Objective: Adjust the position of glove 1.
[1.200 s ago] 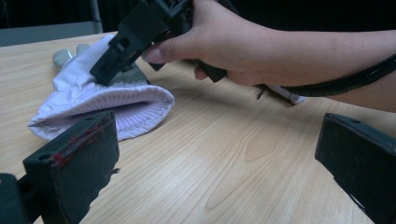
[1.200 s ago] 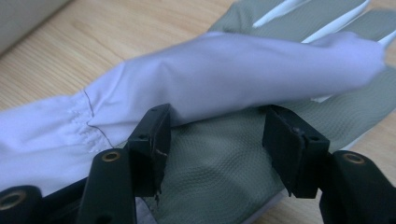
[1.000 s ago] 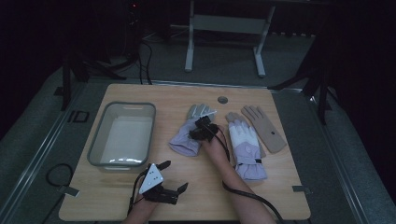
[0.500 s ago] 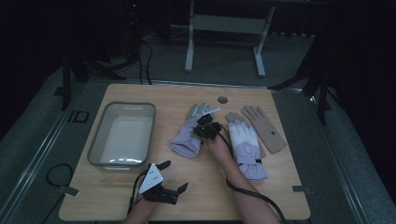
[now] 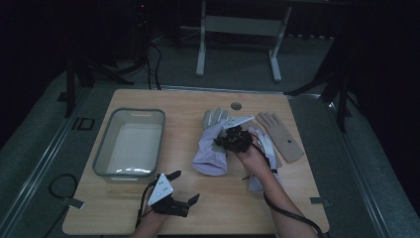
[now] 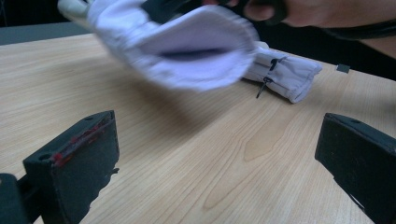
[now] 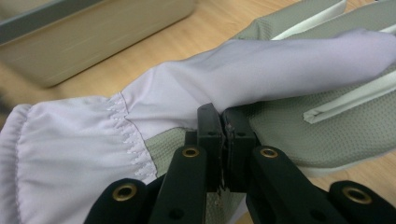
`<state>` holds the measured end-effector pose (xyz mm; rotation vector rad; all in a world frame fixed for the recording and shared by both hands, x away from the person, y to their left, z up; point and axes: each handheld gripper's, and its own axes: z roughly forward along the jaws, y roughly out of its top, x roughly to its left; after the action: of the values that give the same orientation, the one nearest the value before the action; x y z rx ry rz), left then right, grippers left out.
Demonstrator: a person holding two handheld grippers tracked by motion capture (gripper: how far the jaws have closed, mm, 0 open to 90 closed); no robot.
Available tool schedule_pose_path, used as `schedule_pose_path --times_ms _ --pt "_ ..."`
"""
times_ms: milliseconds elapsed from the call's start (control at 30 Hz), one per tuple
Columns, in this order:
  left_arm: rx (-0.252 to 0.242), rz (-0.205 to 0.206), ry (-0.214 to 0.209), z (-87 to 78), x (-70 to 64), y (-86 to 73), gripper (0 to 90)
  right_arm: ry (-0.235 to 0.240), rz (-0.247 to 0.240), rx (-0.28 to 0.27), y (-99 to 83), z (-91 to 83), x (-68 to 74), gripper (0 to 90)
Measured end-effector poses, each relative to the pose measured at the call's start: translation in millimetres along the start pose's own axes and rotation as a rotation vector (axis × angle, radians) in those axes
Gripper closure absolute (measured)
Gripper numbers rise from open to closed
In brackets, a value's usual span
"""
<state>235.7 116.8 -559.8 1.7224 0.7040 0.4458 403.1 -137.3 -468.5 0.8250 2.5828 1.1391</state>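
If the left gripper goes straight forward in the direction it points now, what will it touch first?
Probably the cuff of the white glove held up by the right gripper. Until there, the left gripper, open, faces bare table. Depth is uncertain; it might pass beneath the raised cuff.

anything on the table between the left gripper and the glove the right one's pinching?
Nothing: bare wood between the left gripper and the lavender glove, as the high view and left gripper view show. The right gripper pinches it.
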Motion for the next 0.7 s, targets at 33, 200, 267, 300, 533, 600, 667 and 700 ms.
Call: schedule_pose_path --times_ms 33,200,267,300,533,600,667,700 --pt "0.0 -0.001 0.001 -0.2 0.0 0.0 0.0 0.008 -0.024 -0.008 -2.3 -5.4 1.6 87.5" --pt "0.0 0.001 0.003 0.1 -0.3 0.0 0.0 0.044 -0.073 -0.015 -14.6 -20.3 4.8 87.5" --pt "0.001 -0.001 0.004 0.3 -0.4 0.1 0.0 0.044 -0.076 -0.004 -21.4 -19.1 5.2 87.5" --pt "0.002 0.0 0.004 0.4 -0.4 0.2 0.0 0.047 -0.079 0.0 -25.2 -17.4 5.1 87.5" --pt "0.001 -0.005 0.002 0.8 -0.2 0.2 0.0 0.088 -0.089 0.067 -38.5 -0.1 0.0 87.3" --pt "0.001 -0.001 0.002 0.7 -0.3 0.2 0.0 0.09 -0.103 0.117 -44.2 11.8 -3.1 87.0" --pt "0.001 0.0 0.002 0.8 -0.4 0.2 0.0 0.088 -0.103 0.137 -46.5 16.4 -4.6 86.7" --pt "0.002 0.0 0.002 0.9 -0.4 0.2 0.0 0.087 -0.118 0.155 -50.9 23.0 -6.1 86.3"
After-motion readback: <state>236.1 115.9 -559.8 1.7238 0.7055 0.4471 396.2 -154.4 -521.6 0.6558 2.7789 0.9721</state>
